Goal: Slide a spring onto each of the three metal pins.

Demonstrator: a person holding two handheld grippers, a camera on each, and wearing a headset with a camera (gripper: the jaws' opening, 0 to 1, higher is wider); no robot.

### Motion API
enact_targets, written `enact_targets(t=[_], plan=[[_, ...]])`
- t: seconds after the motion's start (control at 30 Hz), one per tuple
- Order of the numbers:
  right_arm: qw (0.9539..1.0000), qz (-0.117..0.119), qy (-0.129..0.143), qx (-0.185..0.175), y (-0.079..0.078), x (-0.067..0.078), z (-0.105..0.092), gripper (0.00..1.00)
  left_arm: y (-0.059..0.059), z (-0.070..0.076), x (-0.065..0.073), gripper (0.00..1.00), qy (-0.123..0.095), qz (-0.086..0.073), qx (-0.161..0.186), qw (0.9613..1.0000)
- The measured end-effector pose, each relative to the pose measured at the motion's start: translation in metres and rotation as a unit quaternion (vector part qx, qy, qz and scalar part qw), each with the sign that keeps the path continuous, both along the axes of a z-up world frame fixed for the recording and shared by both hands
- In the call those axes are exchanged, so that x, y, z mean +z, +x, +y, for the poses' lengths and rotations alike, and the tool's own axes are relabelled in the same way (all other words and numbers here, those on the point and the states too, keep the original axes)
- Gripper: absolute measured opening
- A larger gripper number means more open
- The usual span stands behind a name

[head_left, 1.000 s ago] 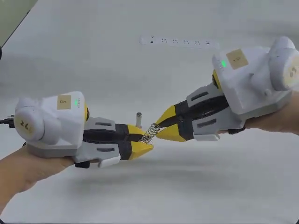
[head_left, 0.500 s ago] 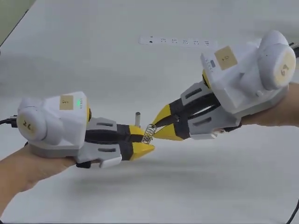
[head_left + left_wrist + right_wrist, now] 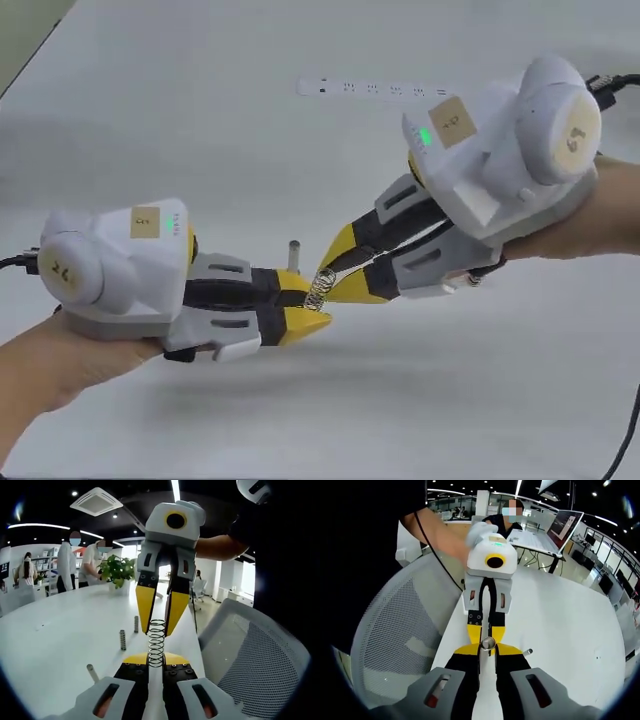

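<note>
A small metal spring (image 3: 318,290) hangs just above the white table between the two grippers. My left gripper (image 3: 312,318) comes in low from the left and is shut on the spring's lower end (image 3: 156,645). My right gripper (image 3: 328,280) slants down from the upper right, its yellow fingers (image 3: 146,605) closed around the spring's top. The spring shows end-on as a ring (image 3: 488,642) in the right gripper view. A bare metal pin (image 3: 295,252) stands just behind the fingertips. Two pins with springs on them (image 3: 122,640) (image 3: 136,624) stand farther out, near a bare pin (image 3: 92,672).
A white power strip (image 3: 385,90) lies at the far side of the table (image 3: 200,420). A dark cable (image 3: 625,440) runs down at the right edge. A mesh office chair (image 3: 250,650) stands beside the table, and people stand in the room behind.
My right gripper has swung up and to the left, tilting steeper over the spring. The spring now stands more upright. My left gripper has barely moved.
</note>
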State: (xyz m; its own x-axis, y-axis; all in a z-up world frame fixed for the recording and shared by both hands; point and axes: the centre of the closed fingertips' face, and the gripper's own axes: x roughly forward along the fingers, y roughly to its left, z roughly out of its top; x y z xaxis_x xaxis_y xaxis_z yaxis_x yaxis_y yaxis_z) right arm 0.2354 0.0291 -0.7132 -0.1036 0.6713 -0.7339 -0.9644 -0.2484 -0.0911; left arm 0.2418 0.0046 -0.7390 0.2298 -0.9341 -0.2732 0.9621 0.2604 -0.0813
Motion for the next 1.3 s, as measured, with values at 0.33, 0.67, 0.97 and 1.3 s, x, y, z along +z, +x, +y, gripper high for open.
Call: enact_targets(t=[0.33,0.67,0.97,1.3], plan=[[0.9994,0.010,-0.031,0.014,-0.001,0.000,0.010,0.09,0.001,-0.002,0.006,0.01,-0.014,-0.002,0.001,0.9999],[0.9986,0.016,-0.050,0.009,-0.002,0.000,0.004,0.15,0.005,0.003,0.010,0.01,-0.022,-0.004,0.007,0.9997],[0.9974,0.019,-0.069,0.008,-0.001,-0.005,0.002,0.11,0.003,0.000,0.010,0.01,-0.022,-0.005,0.002,0.9997],[0.9952,0.016,-0.095,0.017,-0.003,-0.010,0.001,0.09,0.002,-0.003,0.009,0.00,-0.020,-0.009,-0.003,0.9997]])
